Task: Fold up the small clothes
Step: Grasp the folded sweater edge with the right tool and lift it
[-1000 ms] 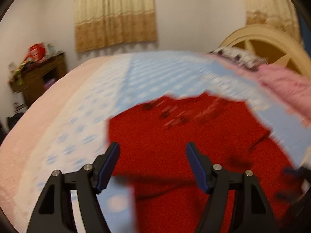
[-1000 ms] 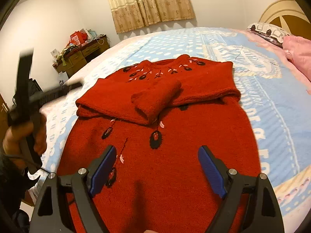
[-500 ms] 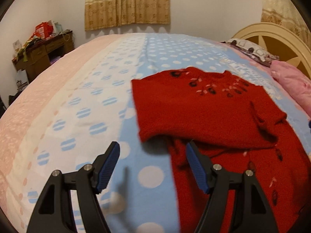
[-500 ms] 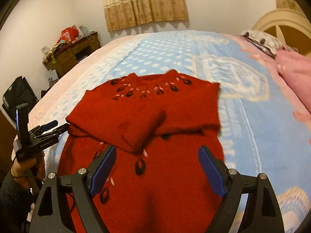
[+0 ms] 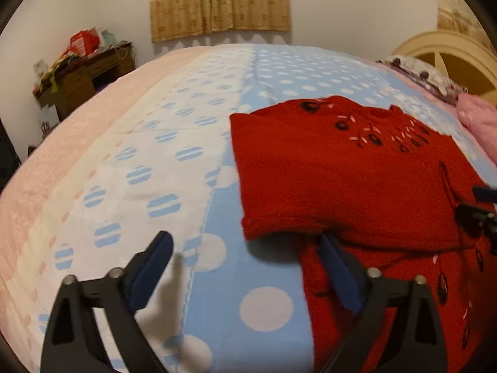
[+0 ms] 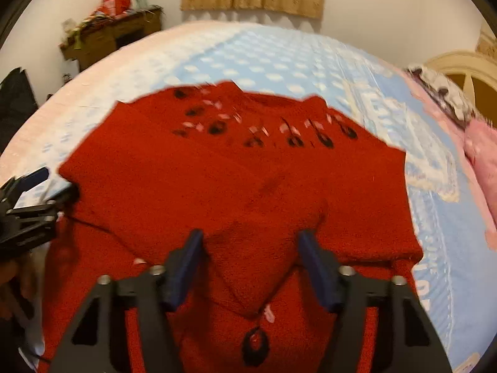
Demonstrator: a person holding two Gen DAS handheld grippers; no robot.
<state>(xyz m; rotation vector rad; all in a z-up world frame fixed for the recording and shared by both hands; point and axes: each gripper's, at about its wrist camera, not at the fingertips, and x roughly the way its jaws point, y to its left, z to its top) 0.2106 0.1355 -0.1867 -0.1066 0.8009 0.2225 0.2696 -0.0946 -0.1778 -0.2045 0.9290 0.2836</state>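
The sweater (image 6: 236, 186) is red, with black and pink marks across the chest. It lies flat on the bed (image 5: 174, 161), neck toward the far curtain (image 5: 219, 0) and hem toward the cameras, so its long axis runs away from the viewer. Both sleeves are folded in across the chest, one overlapping the other, and the lower body lies unfolded below them.

The bed carries a cover of pink, cream and blue bands with dots. A cream headboard (image 5: 447, 49) stands at the right, with a patterned pillow (image 5: 419, 73) and a pink one (image 5: 480, 118) just beside it. At the far left a wooden desk (image 5: 84, 77) piled with clutter stands against the white wall.

The left claw (image 5: 245, 248) is spread wide and holds nothing: one finger hangs over the bare cover, the other at the sweater's left edge, just under the folded sleeve. The right claw (image 6: 248, 245) is also spread and empty, its fingers straddling the tip of the folded sleeve at the sweater's middle; whether they touch the knit I cannot tell.
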